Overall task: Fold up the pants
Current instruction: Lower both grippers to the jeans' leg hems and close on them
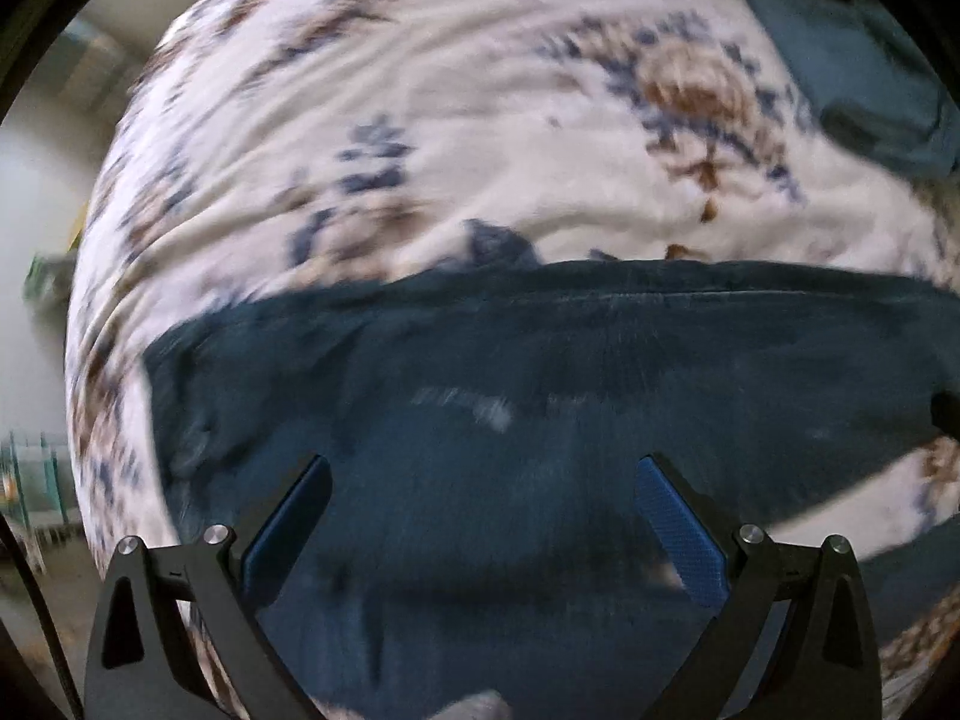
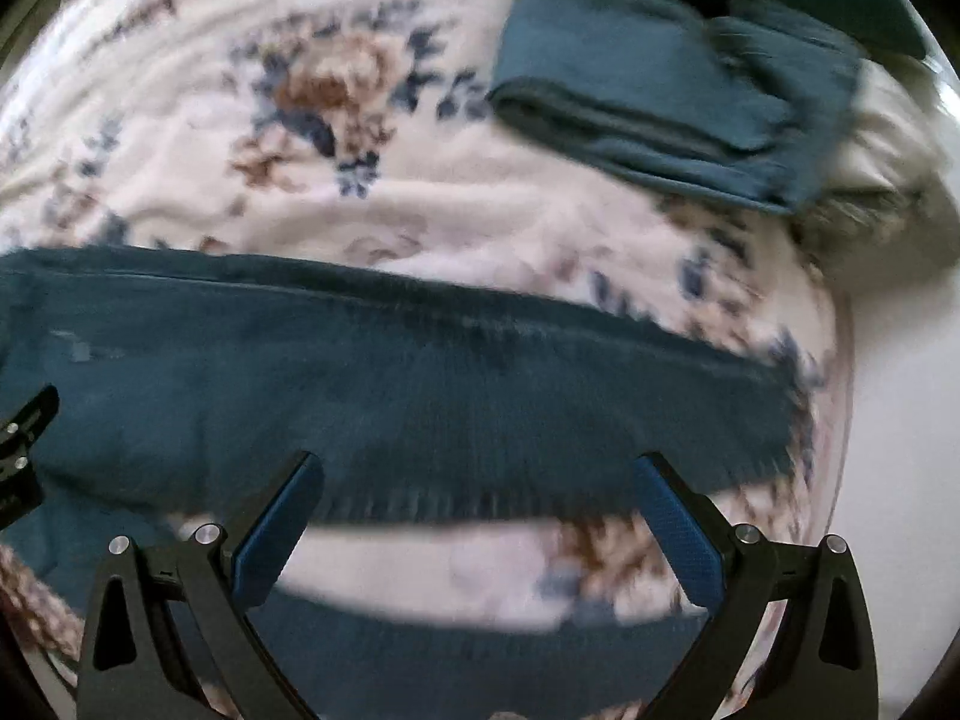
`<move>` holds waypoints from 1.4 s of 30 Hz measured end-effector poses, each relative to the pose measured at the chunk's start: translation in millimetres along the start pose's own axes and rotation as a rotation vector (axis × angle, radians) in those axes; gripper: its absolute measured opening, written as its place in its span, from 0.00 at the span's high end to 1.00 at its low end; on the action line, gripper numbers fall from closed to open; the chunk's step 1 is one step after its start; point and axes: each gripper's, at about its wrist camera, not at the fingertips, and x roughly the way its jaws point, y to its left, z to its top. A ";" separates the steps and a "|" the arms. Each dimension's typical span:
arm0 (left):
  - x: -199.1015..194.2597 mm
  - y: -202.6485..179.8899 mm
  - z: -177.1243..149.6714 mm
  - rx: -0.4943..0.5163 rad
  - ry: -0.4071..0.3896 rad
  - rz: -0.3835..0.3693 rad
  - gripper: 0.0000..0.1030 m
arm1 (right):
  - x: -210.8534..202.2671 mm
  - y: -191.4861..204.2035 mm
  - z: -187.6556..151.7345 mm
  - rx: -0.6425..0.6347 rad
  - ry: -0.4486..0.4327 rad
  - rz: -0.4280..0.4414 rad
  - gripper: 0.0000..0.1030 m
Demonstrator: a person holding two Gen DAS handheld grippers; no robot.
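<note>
Both views are motion-blurred; fine detail is unreliable.

Pants (image 1: pixel 540 372): dark teal, lying across the bed (image 1: pixel 420 90) from left to right. In the left wrist view the cloth fills the near half of the frame, with a long seam or fold line running along its far edge. A bunched corner of the same cloth pokes up at the far edge, left of centre. In the right wrist view the pants (image 2: pixel 420 378) taper to the right into a leg end with a frayed-looking hem near the right side of the bed (image 2: pixel 180 180). A second strip of teal cloth lies nearer, under the gripper, with a band of floral cover showing between the two strips.

Left gripper (image 1: pixel 483 474): jaws spread wide, nothing between the blue pads, hovering over the wide part of the pants. Contact with the cloth cannot be judged.

Right gripper (image 2: pixel 477 471): jaws spread wide, holding nothing, positioned over the near edge of the leg section. The left gripper's body (image 2: pixel 24 444) shows at the left edge of this view.

Bed cover: white with blue and brown flowers, wrinkled.

Folded cloth (image 2: pixel 660 102): teal, at the far right of the bed, well apart from the pants. Also seen in the left wrist view (image 1: pixel 852 72).
</note>
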 end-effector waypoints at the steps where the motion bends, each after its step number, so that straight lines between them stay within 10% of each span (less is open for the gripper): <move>1: 11.9 -5.8 8.2 0.029 0.006 0.004 0.00 | 25.1 3.2 12.7 -0.035 0.026 -0.019 0.00; 11: 76.0 -39.8 65.2 0.416 0.026 -0.110 0.02 | 119.9 30.0 67.6 -0.305 0.146 0.068 0.05; 19: 44.2 -30.3 47.4 0.530 -0.025 -0.193 0.77 | 100.2 27.4 52.8 -0.263 0.068 0.126 0.76; 34: -87.1 12.0 -56.0 0.261 -0.236 -0.203 0.95 | -23.3 -7.0 -42.7 -0.020 -0.129 0.206 0.93; 42: -100.2 -1.8 -177.3 0.000 -0.104 -0.271 0.96 | -37.9 9.8 -162.9 0.055 -0.063 0.241 0.93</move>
